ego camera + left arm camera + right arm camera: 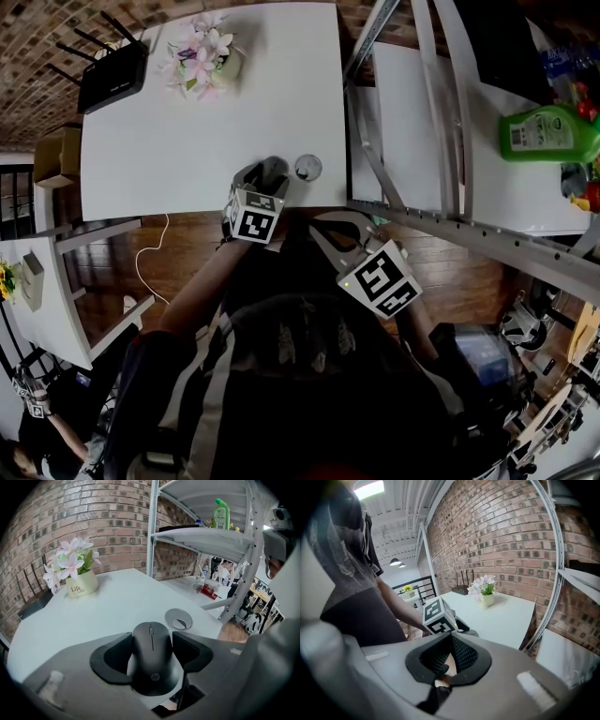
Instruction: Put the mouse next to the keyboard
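**Mouse clamped in left gripper at table's near edge**

Obs: black mouse (152, 656) sits btw the jaws of the left gripper (153, 643), both pads pressed on its sides, scroll wheel pointing away from the camera. Pos.: over the near edge of the white table (187, 141), just beside the round grey grommet (178, 619), which lies to its rt. Can't tell whether the mouse's underside touches the tabletop (the jaws hide the contact line).

Right gripper (451, 637): jaws together at the tips, nothing btw them. It hangs off the table, over the wood floor (450, 272), close to the person's torso and near the table's rt corner.

Surroundings: flower pot (80, 584) w/ pink blooms stands at the table's far side, well apart from the mouse. Black router (112, 75) w/ antennas is at the far left corner. Metal shelf rack (211, 541) stands to the rt, a green bottle (221, 513) on its shelf. Brick wall (117, 527) behind.
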`<state>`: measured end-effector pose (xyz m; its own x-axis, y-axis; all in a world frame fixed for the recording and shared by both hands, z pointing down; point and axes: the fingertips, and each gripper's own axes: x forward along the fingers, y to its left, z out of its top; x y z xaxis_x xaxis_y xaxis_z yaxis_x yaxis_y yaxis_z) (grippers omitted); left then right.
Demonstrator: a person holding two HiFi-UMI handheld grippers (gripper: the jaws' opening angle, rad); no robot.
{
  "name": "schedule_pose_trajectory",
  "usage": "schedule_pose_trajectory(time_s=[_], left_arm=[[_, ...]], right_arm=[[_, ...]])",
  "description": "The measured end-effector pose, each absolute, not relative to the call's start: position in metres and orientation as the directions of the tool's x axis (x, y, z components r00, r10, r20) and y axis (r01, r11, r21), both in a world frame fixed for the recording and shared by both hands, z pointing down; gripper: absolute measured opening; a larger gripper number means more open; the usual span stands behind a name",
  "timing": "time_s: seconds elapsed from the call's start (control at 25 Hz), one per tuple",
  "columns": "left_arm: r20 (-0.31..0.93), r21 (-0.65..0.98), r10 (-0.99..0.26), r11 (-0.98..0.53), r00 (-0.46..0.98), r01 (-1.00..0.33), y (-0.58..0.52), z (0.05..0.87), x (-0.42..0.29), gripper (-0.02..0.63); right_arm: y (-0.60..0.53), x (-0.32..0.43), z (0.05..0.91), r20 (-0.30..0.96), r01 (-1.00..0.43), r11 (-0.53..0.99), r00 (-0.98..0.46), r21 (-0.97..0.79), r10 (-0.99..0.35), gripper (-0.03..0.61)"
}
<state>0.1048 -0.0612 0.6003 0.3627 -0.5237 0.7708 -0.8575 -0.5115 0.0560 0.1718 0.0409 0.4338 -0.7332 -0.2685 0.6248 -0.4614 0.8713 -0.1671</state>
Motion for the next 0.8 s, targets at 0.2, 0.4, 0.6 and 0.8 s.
schedule_pose_trajectory(time_s=[0.2,0.4,0.6,0.8], left_arm=[[0.769,0.056,-0.512,-0.542,0.382,-0.839,-0.061,0.6,0.117,0.278],[0.767,0.065,-0.497,-0.568,0.405,-0.82,-0.059,0.603,0.129,0.278],[0.764,0.076,-0.482,-0.594,0.43,-0.801,-0.058,0.604,0.141,0.278],[0.761,0.083,-0.47,-0.613,0.447,-0.786,-0.059,0.603,0.142,0.279]], right_arm=[[0.043,0.172,0.434,0.625,-0.462,0.871,-0.733,-0.166,-0.269,0.006],[0.046,0.172,0.435,0.627,-0.467,0.868,-0.73,-0.169,-0.271,0.006],[0.048,0.171,0.435,0.631,-0.47,0.867,-0.727,-0.169,-0.271,0.006],[0.048,0.168,0.435,0.632,-0.477,0.863,-0.724,-0.169,-0.276,0.006]])
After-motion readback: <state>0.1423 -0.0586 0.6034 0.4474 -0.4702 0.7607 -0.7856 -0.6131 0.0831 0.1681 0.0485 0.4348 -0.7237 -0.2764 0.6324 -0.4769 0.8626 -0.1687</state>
